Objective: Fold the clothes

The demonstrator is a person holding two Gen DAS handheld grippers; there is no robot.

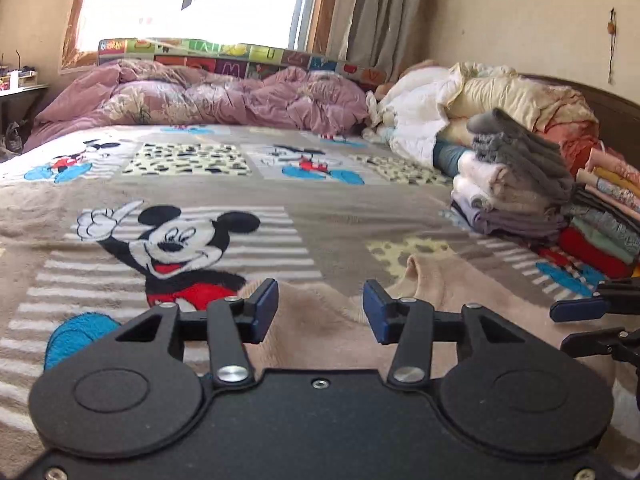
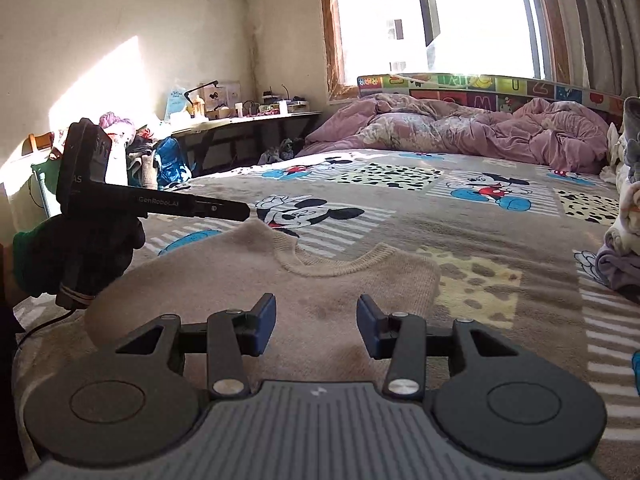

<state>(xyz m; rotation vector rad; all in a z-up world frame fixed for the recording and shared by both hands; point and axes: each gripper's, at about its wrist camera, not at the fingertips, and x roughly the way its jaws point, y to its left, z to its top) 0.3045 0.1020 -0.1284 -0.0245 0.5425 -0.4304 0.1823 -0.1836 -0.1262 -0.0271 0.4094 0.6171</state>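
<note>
Though unseen leftward, gloved hand [image 2: 76,256] rightward.

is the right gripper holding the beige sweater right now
No: the right gripper hovers with open jaws and nothing between them, above the beige sweater lying flat on the bed.

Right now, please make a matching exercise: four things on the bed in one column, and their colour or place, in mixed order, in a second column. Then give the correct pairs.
Things:
1. sweater
2. crumpled duvet
3. stack of folded clothes
4. bed blanket

Descriptions:
A. pinkish purple, at the far end under the window
B. beige, lying flat just in front of both grippers
C. printed with cartoon mice, covering the bed
D. piled at the right side of the bed, a grey piece on top

Pairs: 1-B, 2-A, 3-D, 4-C
</note>
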